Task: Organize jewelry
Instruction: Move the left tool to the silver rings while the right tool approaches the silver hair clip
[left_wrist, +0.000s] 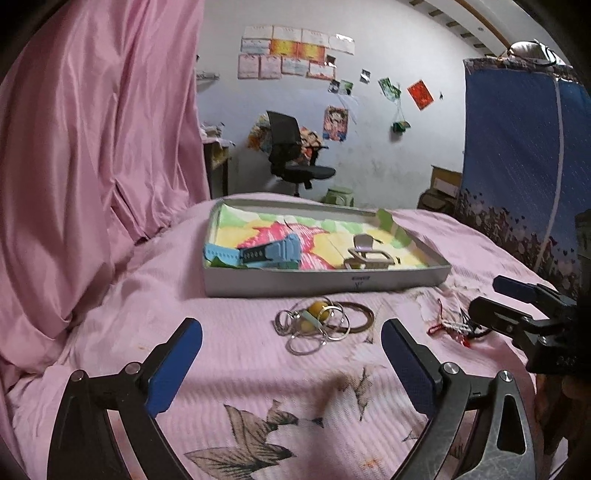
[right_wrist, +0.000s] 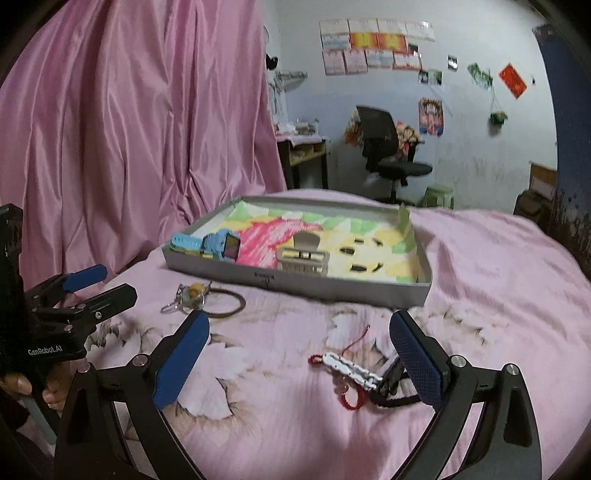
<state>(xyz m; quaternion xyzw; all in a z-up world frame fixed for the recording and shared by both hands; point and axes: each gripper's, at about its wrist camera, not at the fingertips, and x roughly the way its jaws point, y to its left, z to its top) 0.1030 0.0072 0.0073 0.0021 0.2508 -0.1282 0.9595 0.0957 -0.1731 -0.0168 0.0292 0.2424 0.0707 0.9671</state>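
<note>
Bracelets (right_wrist: 354, 373) lie clear only in the right view; both tongs (left_wrist: 291, 354) (right_wrist: 299, 354) spread, empty.

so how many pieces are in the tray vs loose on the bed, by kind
In the tray:
blue watch: 1
beige hair clip: 1
On the bedspread:
tangle of rings and bangles: 1
red and white cord bracelets: 1 bunch
Total: 4
</note>
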